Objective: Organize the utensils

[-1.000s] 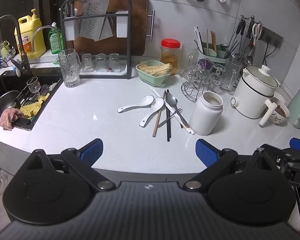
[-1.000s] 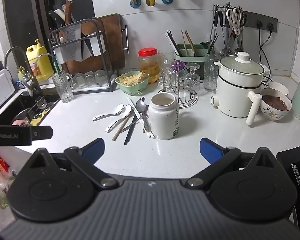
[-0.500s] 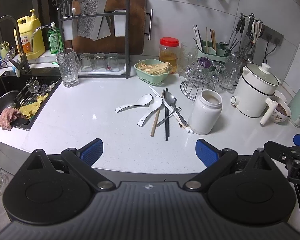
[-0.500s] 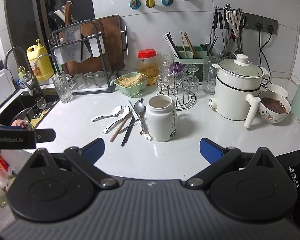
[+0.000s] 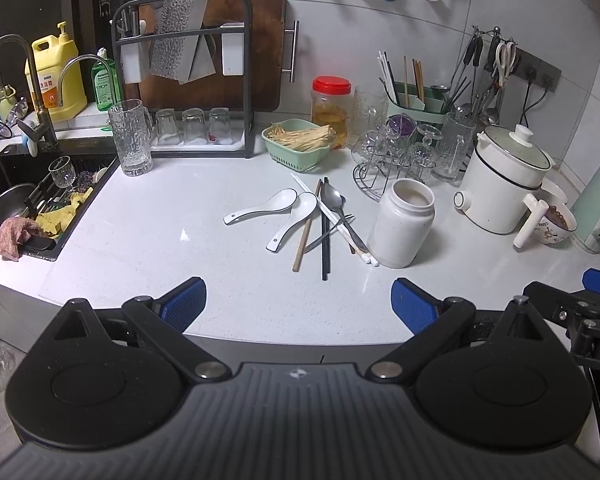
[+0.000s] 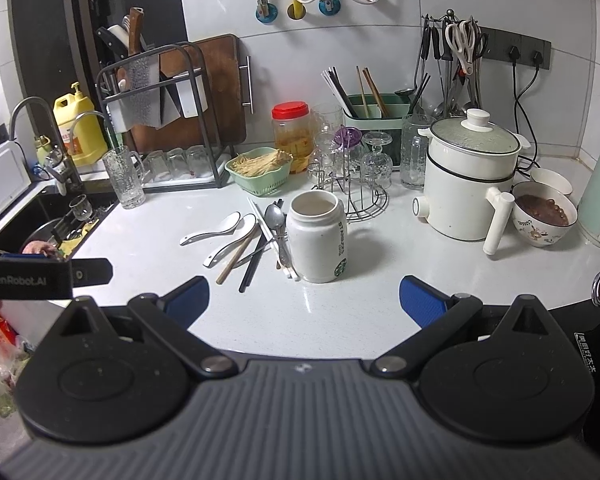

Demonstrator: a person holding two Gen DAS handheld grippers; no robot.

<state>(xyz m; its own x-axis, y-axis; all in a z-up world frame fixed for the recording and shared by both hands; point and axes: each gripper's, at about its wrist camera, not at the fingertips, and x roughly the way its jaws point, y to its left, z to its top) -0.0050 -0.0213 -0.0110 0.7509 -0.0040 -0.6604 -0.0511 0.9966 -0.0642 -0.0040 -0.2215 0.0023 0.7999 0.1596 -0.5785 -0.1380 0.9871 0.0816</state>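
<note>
Nothing is gripped yet; this looks like the approach. The left gripper [image 5: 298,300] hangs spread and empty near the counter edge, and the right gripper [image 6: 304,300] likewise. Two white ceramic spoons [image 5: 278,210], chopsticks and a metal spoon lie loose just left of the tall white ceramic jar [image 5: 404,226], some touching it. The next move probably needs a pinch on one utensil. Only the right view shows the jar's green logo.
</note>
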